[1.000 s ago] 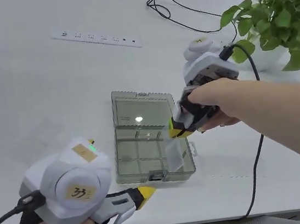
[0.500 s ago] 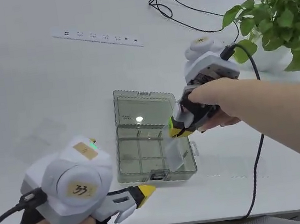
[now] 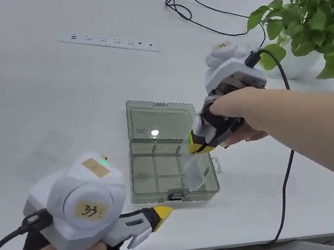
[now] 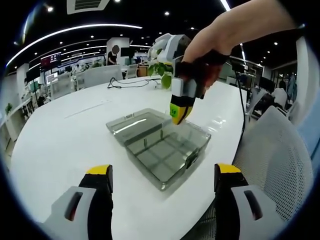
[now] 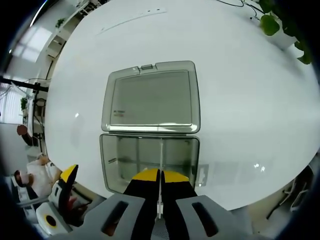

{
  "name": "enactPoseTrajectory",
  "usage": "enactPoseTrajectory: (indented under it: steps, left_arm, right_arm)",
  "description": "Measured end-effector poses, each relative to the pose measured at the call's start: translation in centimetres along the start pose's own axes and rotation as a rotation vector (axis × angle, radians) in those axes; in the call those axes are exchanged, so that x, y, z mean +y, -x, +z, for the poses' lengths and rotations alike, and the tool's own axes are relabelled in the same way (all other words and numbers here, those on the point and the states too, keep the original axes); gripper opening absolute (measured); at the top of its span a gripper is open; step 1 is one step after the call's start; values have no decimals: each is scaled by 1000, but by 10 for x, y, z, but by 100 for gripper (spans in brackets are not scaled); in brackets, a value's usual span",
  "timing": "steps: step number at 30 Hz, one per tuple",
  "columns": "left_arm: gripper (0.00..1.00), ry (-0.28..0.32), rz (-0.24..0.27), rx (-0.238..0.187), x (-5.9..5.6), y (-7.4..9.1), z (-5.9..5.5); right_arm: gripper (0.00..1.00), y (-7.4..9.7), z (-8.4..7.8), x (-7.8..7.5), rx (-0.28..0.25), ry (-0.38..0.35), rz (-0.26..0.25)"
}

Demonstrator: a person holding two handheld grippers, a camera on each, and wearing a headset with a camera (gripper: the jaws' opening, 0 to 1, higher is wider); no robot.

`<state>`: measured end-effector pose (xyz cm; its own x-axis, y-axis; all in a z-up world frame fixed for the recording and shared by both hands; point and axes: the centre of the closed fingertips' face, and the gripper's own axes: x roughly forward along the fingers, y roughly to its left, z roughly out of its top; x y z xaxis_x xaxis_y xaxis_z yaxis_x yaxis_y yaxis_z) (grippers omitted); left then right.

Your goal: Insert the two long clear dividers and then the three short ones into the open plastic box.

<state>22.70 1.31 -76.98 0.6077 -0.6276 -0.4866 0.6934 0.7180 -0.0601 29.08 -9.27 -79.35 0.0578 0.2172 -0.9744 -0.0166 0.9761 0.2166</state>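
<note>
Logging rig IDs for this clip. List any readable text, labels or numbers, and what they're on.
"33": handwritten on the round sticker on the back of the left tool.
Tan sticker on top of the same tool: nothing legible.
Round label on the right tool: too small to read.
Power strip markings: too small to read.
Small print on the box lid: too small to read.

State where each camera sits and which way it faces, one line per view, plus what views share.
Head view: on the person's head, looking down at the plastic box, left tongs, right tongs; a forearm shows.
Left gripper view: low at the table edge, facing across the box towards the right tongs; own jaws apart.
Right gripper view: above the box, facing down into it; own jaws shut on a clear divider.
Shared: all three show the box.
</note>
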Motion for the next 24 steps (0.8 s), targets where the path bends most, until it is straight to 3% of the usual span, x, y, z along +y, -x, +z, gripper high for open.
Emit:
enactPoseTrajectory:
  steps: [12, 16, 18, 24]
  left_arm:
    - [84, 7, 0, -3, 1, 0, 0]
    - [84, 9, -1, 1, 1, 0, 0]
    - [84, 9, -1, -2, 1, 0, 0]
    - [84, 12, 1, 2, 1, 0, -1]
  right_arm:
    - [2, -1, -6, 1, -7, 1, -8]
    - [2, -3, 0, 0, -5, -1, 2]
    - [2, -6, 5, -3, -1, 4, 0]
    - [2, -7, -1, 2, 5, 44, -29]
